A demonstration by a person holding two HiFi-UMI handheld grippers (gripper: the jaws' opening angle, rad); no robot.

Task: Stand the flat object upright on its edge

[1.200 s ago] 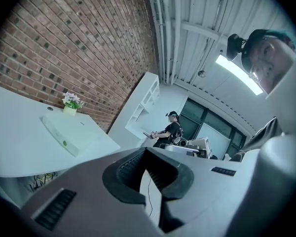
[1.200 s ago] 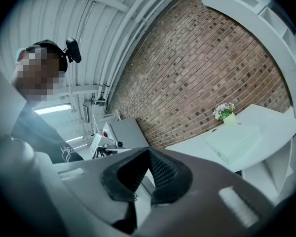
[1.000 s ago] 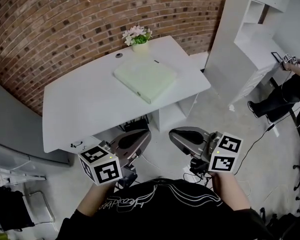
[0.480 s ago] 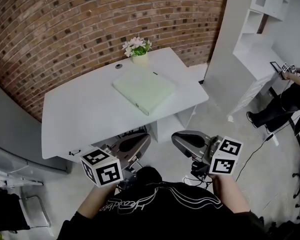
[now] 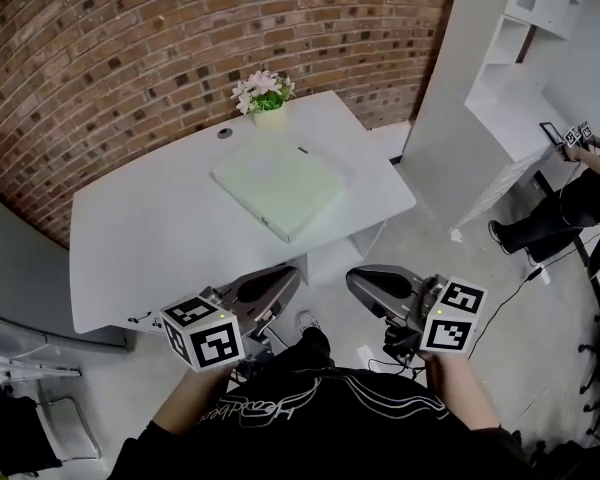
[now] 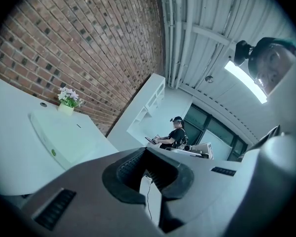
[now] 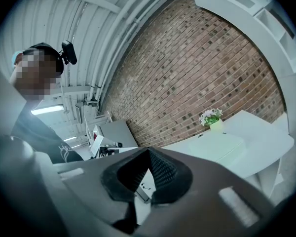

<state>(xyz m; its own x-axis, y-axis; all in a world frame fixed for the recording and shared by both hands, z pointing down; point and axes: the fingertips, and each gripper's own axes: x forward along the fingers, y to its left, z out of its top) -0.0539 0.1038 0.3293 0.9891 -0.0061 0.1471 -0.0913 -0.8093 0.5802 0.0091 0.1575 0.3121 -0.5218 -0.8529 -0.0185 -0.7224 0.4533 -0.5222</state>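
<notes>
**A:** What is seen nearest?

**B:** The left claw [image 5: 288, 276] and the right claw [image 5: 358, 280] are held side by side, just short of the near edge of the white surface [image 5: 140, 238]. Both are pressed together, and nothing is pinched in either.

**A:** Where is the flat object found?

**B:** The flat object [image 5: 278, 183], a pale green slab, is laid flat on the surface, toward its far half. It is placed ahead of both claws and well apart from them, and it is touched by neither. In the left gripper view it is seen up and to the left of the closed jaws. In the right gripper view it is seen up and to the right of them.

**A:** And beyond it?

**B:** A flower pot [image 5: 263, 98] is set near the slab's far corner, at the back edge of the surface. A brick wall [image 5: 180, 38] is seen behind that.
</notes>
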